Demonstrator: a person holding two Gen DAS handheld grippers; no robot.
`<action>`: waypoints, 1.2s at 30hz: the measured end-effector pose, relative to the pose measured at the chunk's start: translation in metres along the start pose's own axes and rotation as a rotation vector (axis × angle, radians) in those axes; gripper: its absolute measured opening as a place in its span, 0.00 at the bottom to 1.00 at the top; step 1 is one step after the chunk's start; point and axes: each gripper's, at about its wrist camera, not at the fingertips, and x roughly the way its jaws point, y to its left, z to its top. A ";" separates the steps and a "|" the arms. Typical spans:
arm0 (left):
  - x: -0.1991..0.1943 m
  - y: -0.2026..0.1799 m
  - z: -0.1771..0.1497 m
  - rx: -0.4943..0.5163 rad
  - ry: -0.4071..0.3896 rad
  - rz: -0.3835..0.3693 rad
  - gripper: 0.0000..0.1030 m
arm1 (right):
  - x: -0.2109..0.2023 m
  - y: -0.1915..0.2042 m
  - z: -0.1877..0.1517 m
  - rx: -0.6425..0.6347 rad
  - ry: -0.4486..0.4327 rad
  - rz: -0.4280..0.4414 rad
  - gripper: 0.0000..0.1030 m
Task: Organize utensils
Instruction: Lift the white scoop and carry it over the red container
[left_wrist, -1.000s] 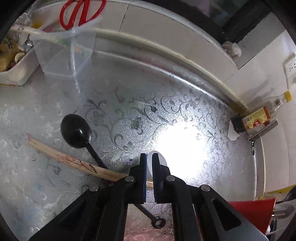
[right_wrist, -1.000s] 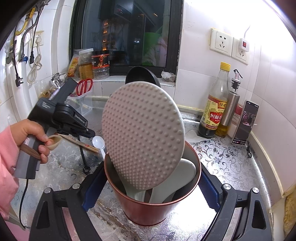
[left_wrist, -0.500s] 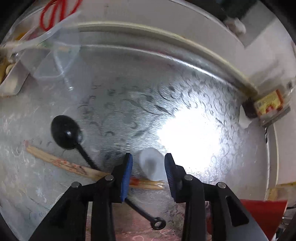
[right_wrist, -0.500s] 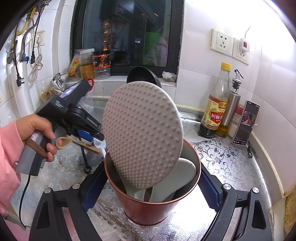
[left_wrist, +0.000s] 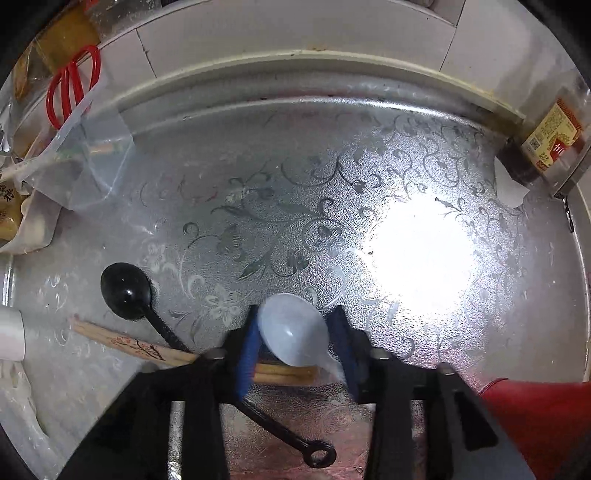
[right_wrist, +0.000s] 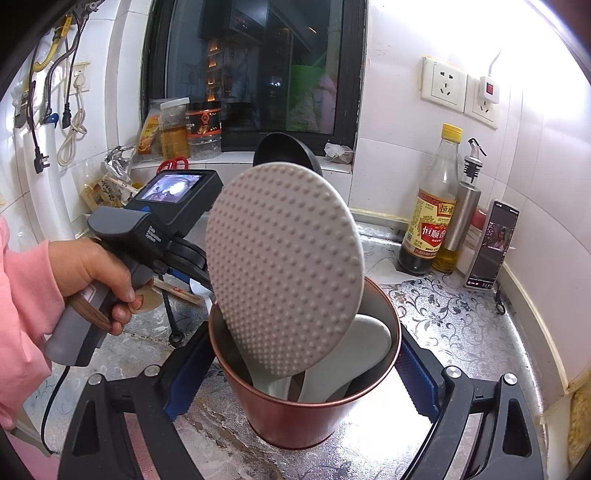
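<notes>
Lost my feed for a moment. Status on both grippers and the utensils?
Left gripper open, jaws straddling white spoon. Right gripper clamps red holder. Spoon lies across chopsticks, black spoon alongside.

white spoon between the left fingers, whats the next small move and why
Probably close the left gripper on the white spoon. Its bowl lies between the open fingers, untouched, resting across the chopsticks, and the right gripper already clamps the red cup it should go into.

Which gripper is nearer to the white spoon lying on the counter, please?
Left. The left gripper straddles the white spoon, its bowl between the fingers. The right gripper is apart from it, around the red cup.
</notes>
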 end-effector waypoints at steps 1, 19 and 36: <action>-0.004 0.000 -0.004 -0.001 -0.006 -0.002 0.35 | 0.000 0.000 0.000 0.000 0.000 0.000 0.91; -0.023 0.043 -0.021 -0.142 -0.105 -0.207 0.06 | 0.001 0.002 0.000 -0.007 0.005 -0.005 0.91; -0.214 0.026 -0.018 -0.033 -0.620 -0.259 0.06 | 0.004 0.000 -0.001 -0.006 0.014 -0.004 0.91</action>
